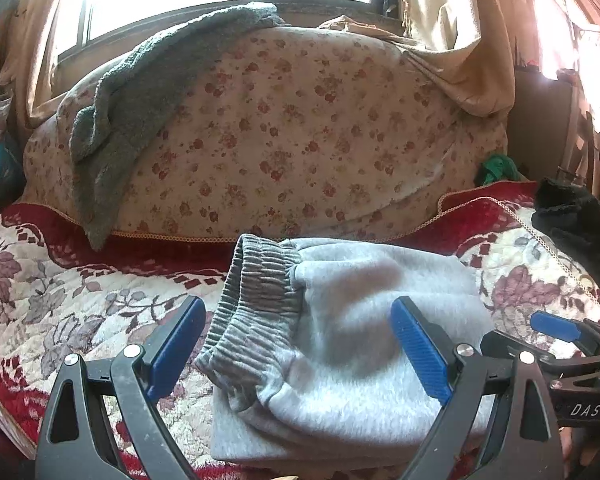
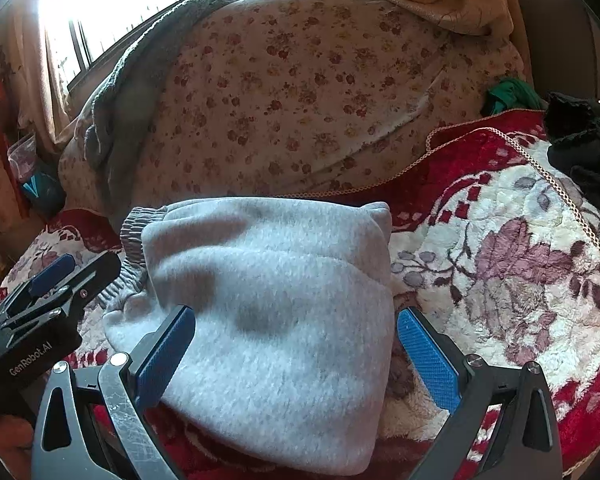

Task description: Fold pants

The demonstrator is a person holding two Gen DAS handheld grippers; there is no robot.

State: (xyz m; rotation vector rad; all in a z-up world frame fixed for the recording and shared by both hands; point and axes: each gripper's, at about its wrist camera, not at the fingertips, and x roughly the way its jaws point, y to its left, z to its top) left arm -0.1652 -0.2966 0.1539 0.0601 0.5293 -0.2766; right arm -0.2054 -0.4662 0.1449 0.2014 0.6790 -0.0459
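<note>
Red floral blanket (image 2: 500, 264) carries my grey sweatpants (image 2: 276, 312), folded into a bundle. Left gripper (image 1: 298, 354) and right gripper (image 2: 296, 354) hover spread, holding nothing. Bumping that thick top layer (it looks springy) could flop it open, I reckon.

Grey pants (image 1: 340, 320) are lying on a red-and-cream floral blanket (image 1: 60, 300); blue pads (image 2: 428, 356) are showing.

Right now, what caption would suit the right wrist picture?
Open tongs poised over folded grey pants on a floral red blanket.
</note>
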